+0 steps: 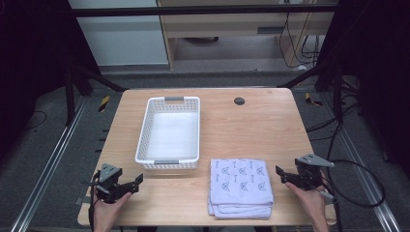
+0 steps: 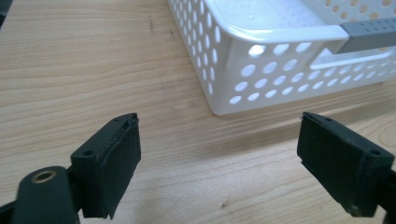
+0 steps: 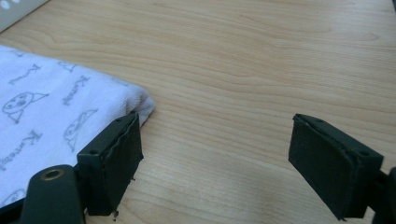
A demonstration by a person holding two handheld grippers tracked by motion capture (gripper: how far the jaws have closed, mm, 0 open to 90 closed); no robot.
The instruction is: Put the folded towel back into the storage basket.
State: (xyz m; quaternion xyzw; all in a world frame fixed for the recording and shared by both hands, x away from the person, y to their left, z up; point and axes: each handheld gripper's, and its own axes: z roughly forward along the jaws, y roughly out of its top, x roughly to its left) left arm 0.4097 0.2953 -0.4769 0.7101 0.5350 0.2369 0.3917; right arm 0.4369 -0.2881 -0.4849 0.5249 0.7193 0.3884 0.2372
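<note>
Wood table [image 1: 270, 130], white perforated basket [image 1: 169, 135] centre-left, folded printed cloth [image 1: 240, 186] front, just right of basket

A folded pale lilac towel [image 1: 240, 186] printed with small grey cat faces and lettering lies flat near the front edge of the counter [image 1: 270, 125], just right of a white perforated basket [image 1: 168, 133] that stands upright and empty.

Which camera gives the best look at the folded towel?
The high view: the whole folded towel lies unobstructed beside the basket. The right gripper view catches one printed corner; the left gripper view faces the basket instead.
</note>
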